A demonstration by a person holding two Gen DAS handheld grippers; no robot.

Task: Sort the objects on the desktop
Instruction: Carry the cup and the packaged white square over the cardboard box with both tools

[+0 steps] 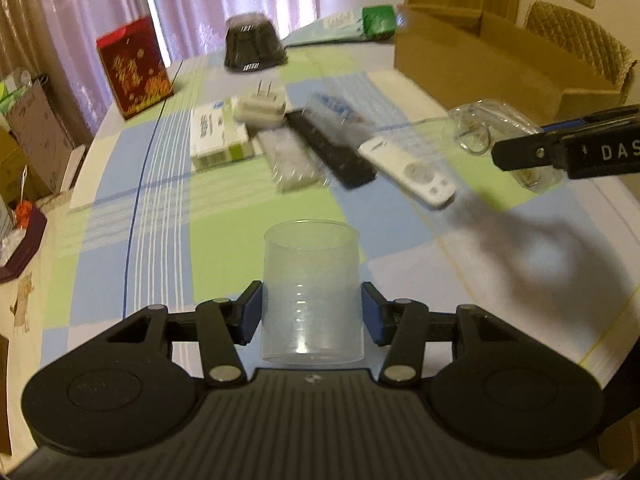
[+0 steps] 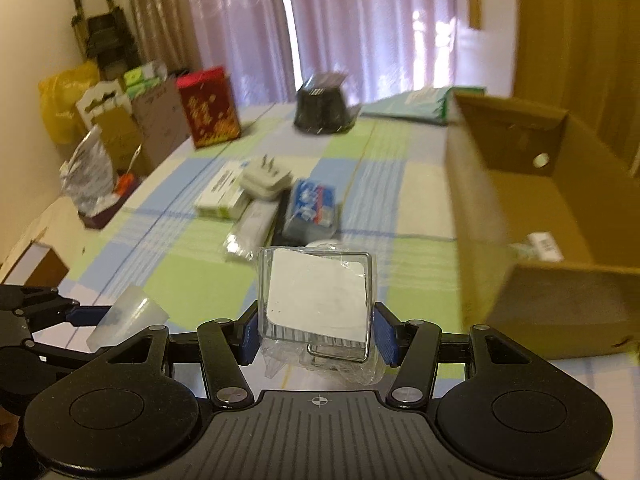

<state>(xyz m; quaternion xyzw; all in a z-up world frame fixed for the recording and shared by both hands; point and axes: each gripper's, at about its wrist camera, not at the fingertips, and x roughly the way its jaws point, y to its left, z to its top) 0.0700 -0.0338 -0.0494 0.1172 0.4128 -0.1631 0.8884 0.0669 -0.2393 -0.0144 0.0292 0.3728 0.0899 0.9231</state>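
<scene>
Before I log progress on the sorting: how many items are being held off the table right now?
2. The left tool holds a translucent plastic cup; the right tool holds a clear wrapped square packet, beside the cardboard box.

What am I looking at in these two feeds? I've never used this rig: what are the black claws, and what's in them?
Each feed comes from a camera on a hand-held two-finger gripper, looking along its fingers. The left gripper clamps a clear plastic cup. The right gripper clamps a clear wrapped packet. On the checked tablecloth lie a white plug adapter, remotes, small boxes. An open cardboard box stands at the right.
</scene>
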